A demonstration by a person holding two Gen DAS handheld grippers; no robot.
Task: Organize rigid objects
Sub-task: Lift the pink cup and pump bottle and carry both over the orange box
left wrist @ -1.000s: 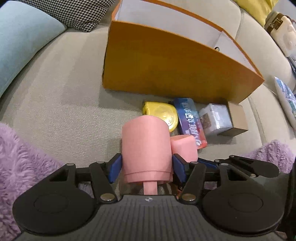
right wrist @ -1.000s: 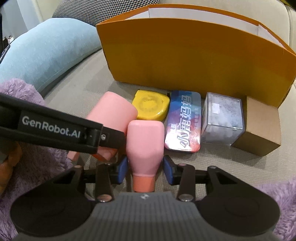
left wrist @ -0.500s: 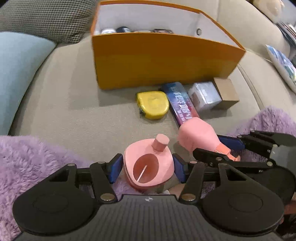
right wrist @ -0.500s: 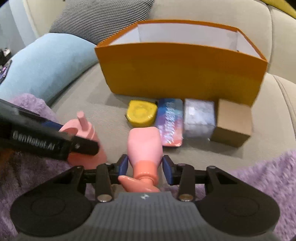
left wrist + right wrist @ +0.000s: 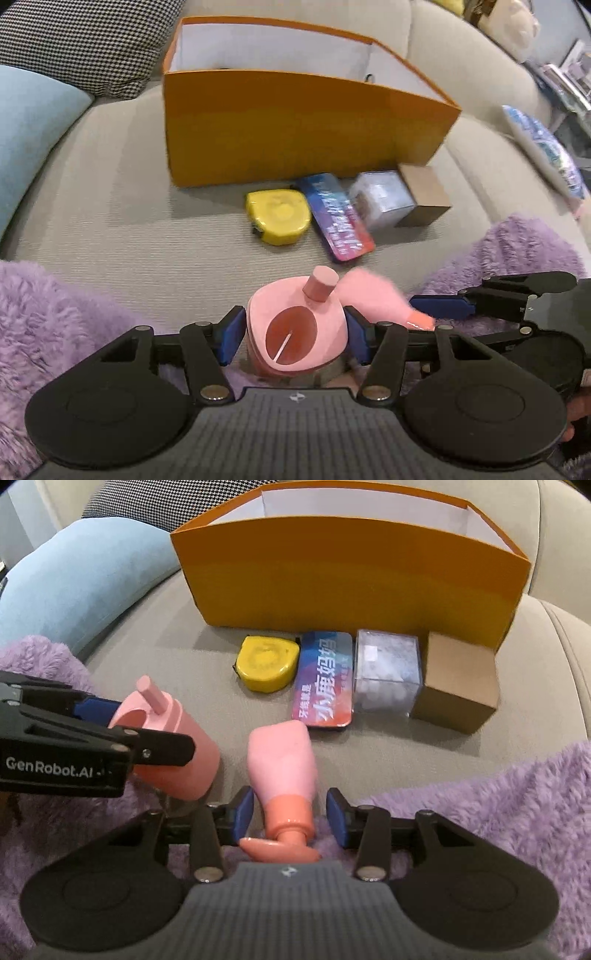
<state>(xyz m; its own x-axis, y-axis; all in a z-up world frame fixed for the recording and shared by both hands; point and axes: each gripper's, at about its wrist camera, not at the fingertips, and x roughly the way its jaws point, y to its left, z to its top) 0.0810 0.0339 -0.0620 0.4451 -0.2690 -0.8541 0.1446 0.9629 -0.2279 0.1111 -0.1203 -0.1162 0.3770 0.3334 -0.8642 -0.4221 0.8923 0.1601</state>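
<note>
A: Item one, hidden or unclear. Your left gripper (image 5: 295, 334) clasped the pink cup (image 5: 297, 338), blue pads (image 5: 232, 339) against both its sides; the lower body of it was covered by the gripper housing. The orange box (image 5: 295, 129) showed white inner walls, and its contents could not be made out from either view.

B: And your right gripper (image 5: 290, 818)?

A: Its pads stood apart on either side of the pink bottle (image 5: 282, 760), with gaps visible on both sides, so it was released. In the left view that bottle was a motion-blurred smear.

B: Materials?

A: Smooth matte pink plastic, rounded-square cup with a stubby peg at the rim. Ribbed beige sofa (image 5: 155, 653), fuzzy purple blanket (image 5: 498, 805). Before the box, in a row: yellow tape measure (image 5: 266, 662), glossy printed tin (image 5: 325, 679), clear cube (image 5: 386, 672), cardboard cube (image 5: 458, 685).

B: Differences between views?

A: Only the right view rendered the tin's lettering sharply and showed the cup's side wall.
</note>
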